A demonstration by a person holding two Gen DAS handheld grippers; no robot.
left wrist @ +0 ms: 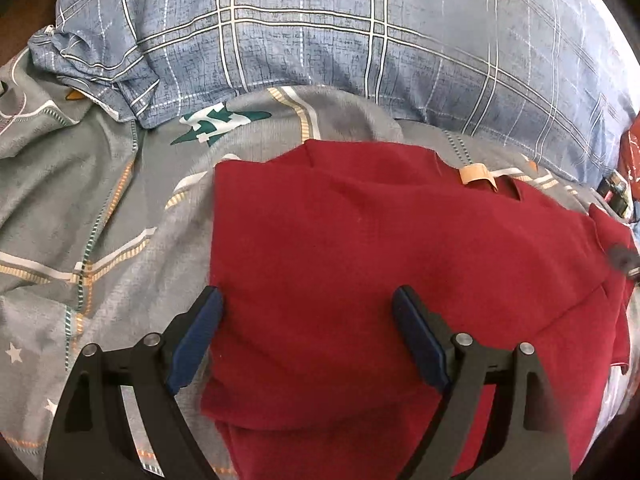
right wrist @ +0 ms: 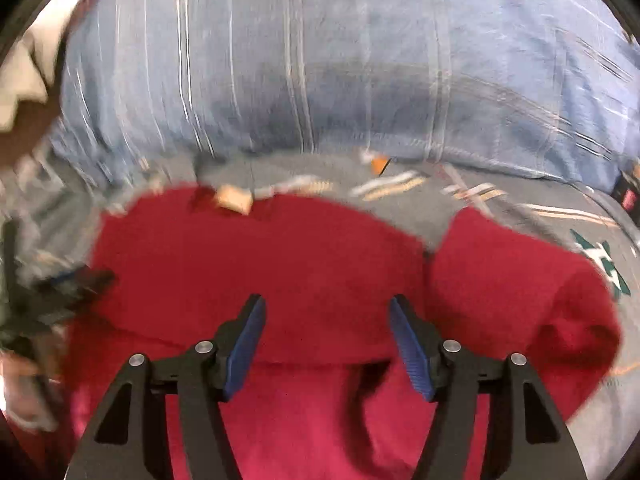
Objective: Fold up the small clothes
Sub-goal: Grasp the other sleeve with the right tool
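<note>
In the left wrist view, your left gripper hangs with its fingers spread over the red garment, which lies partly folded on the grey bedsheet. Close too deep and you pinch the sheet as well.

In the right wrist view, blurred, your right gripper is also spread and empty. Its 2 pads could drag the fold crooked.
</note>
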